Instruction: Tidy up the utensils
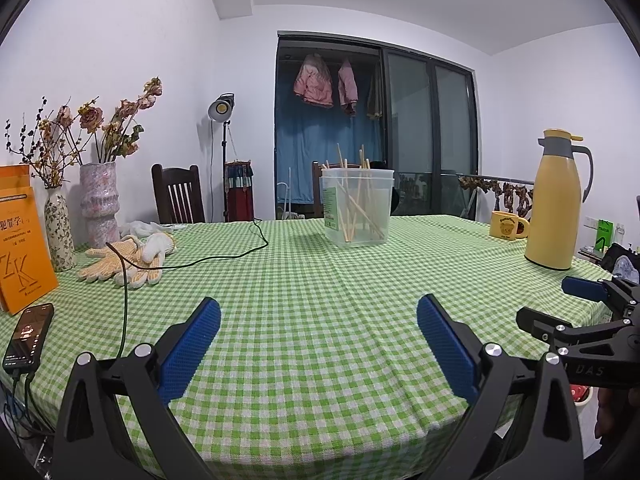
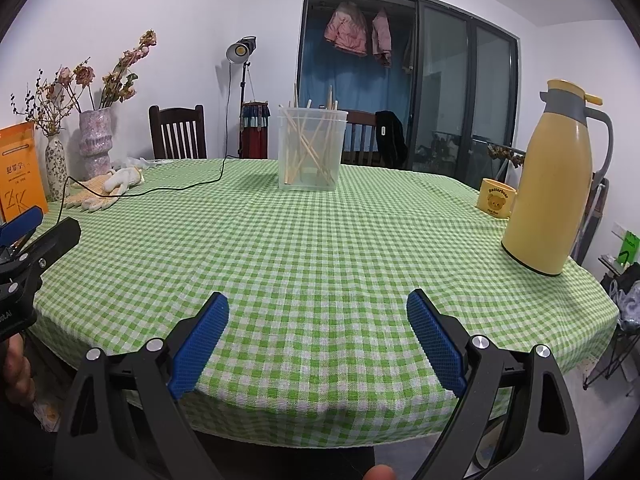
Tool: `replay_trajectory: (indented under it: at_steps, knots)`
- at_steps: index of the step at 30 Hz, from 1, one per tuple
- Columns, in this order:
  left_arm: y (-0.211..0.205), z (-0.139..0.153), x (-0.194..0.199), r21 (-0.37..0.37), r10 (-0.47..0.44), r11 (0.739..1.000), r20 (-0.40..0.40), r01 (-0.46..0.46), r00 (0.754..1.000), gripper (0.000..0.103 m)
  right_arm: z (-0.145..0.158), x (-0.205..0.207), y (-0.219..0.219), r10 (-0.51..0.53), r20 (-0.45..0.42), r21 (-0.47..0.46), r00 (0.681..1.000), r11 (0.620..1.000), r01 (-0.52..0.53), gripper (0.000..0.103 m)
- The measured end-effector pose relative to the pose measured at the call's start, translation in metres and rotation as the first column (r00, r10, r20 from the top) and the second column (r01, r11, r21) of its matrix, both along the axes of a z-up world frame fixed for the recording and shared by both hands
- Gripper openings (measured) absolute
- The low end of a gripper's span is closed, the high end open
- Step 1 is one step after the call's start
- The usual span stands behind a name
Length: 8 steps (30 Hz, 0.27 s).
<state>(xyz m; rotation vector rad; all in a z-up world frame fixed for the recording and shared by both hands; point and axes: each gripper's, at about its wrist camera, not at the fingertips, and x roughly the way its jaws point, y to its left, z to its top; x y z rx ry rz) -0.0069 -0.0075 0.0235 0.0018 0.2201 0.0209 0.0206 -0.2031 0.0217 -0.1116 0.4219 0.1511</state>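
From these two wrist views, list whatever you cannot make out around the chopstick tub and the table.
- Chopsticks: exact count unclear in both views; they cross inside the cloudy clear tub.
- Tub label: print too small, left wrist view.
- Phone screen: too small and angled, left wrist view.
- Orange book: cut off by the left claw, right wrist view.
- Near table edge: partly hidden by the right claw.

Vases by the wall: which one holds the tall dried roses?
The chunky pink speckled vase; the slimmer floral-patterned vase beside it holds thin berry twigs.
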Motion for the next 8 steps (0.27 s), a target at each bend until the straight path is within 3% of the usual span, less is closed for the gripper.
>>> replay_trajectory:
  at_steps: [8]
  knots:
    - [0.0007, -0.0039, 0.0086, -0.007, -0.016, 1.0, -0.024, 0.016, 1.0, 0.095, 0.001, 0.0074, 0.0008, -0.01, 0.025, -0.008, 1.0, 1.0, 0.01, 0.087]
